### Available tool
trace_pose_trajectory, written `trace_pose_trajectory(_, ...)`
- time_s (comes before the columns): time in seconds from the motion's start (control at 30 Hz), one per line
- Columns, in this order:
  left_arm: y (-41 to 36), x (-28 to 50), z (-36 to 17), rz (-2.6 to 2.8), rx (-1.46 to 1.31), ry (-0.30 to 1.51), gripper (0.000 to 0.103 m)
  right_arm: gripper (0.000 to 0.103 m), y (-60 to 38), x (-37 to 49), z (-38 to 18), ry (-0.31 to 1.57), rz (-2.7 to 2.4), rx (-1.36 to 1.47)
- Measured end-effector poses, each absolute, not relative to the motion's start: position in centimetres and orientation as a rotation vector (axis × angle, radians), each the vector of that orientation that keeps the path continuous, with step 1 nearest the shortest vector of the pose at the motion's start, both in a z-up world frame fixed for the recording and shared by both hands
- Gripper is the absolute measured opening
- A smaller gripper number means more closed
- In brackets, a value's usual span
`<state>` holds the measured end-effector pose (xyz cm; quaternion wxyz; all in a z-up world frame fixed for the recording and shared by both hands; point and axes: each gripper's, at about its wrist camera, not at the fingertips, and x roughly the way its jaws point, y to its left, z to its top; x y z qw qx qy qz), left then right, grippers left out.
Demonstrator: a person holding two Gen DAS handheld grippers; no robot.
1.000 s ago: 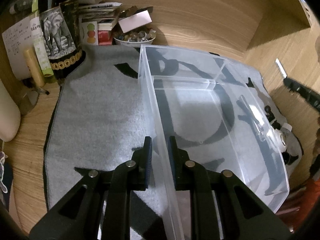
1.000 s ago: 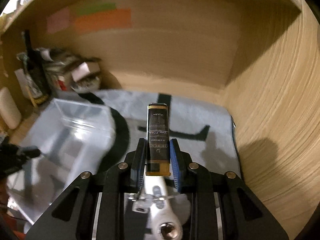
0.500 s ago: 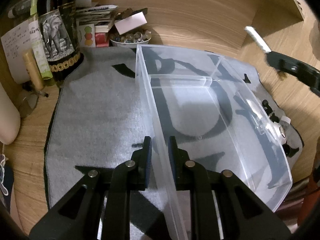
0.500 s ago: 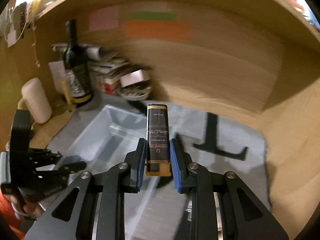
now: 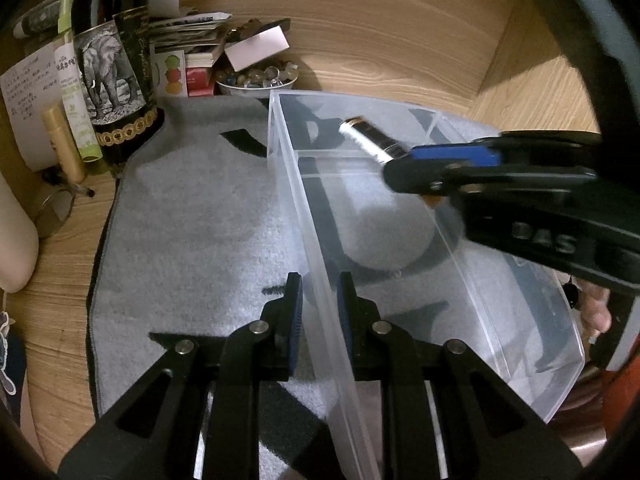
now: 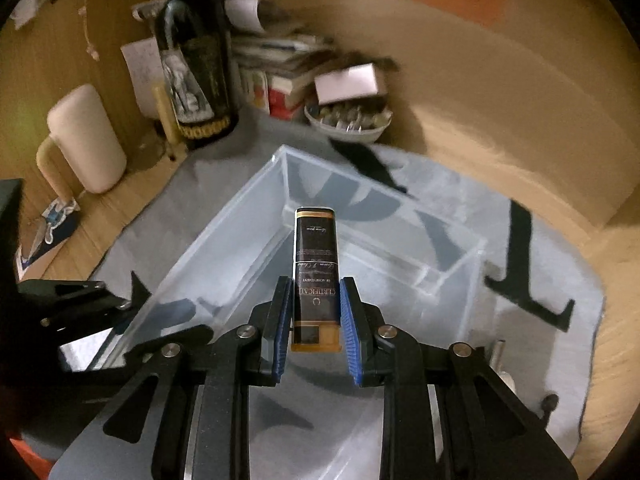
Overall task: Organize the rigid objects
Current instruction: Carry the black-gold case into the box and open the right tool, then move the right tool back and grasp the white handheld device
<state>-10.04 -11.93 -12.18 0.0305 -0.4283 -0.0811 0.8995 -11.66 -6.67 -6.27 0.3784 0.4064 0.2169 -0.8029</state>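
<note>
A dark glass wine bottle with an elephant label [image 5: 116, 68] is being kept at the wooden desk's [image 5: 400, 40] back left corner. The clear plastic bin's [image 5: 472, 300] left wall is being clamped by the left gripper [image 5: 318, 300]. A small black-and-gold rectangular box [image 6: 315, 276] is being gripped over the bin by the right gripper [image 6: 314, 316].

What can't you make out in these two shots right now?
- Box base: right wrist view, hidden between the right gripper fingers; box label too small to read fully.
- Bin near corner: left wrist view, covered by the left gripper.
- Bowl contents: right wrist view, motion blur.
- Hand: left wrist view, mostly behind the right gripper body.
</note>
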Motion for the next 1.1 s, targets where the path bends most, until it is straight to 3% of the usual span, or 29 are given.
trace_pose_trajectory(0.33, -11.9, -10.0, -12.2, 2.772, -1.322, -0.250, 0.018, 0.023, -7.5, -11.9, -7.4, 0.615, -1.988, 1.115)
trace_pose_trajectory(0.47, -11.8, -9.9, -12.2, 2.773, -1.327, -0.247, 0.018, 0.042, -7.2, -11.8, -7.0, 0.607, -2.006, 1.090)
trace_pose_trajectory(0.6, -11.7, -9.9, -12.2, 2.772, -1.335, -0.247, 0.018, 0.048, -6.4, -11.6, -5.9, 0.591, -2.040, 1.046)
trace_pose_trajectory(0.77, -11.8, -10.1, -12.1, 2.767, -1.347, -0.255, 0.018, 0.068, -3.9, -10.8, -3.3, 0.574, -2.146, 0.933)
trace_pose_trajectory(1.1, -11.9, -10.1, -12.0, 2.761, -1.361, -0.244, 0.018, 0.075, 3.2, -11.1, 1.3, 0.534, -2.400, 0.793)
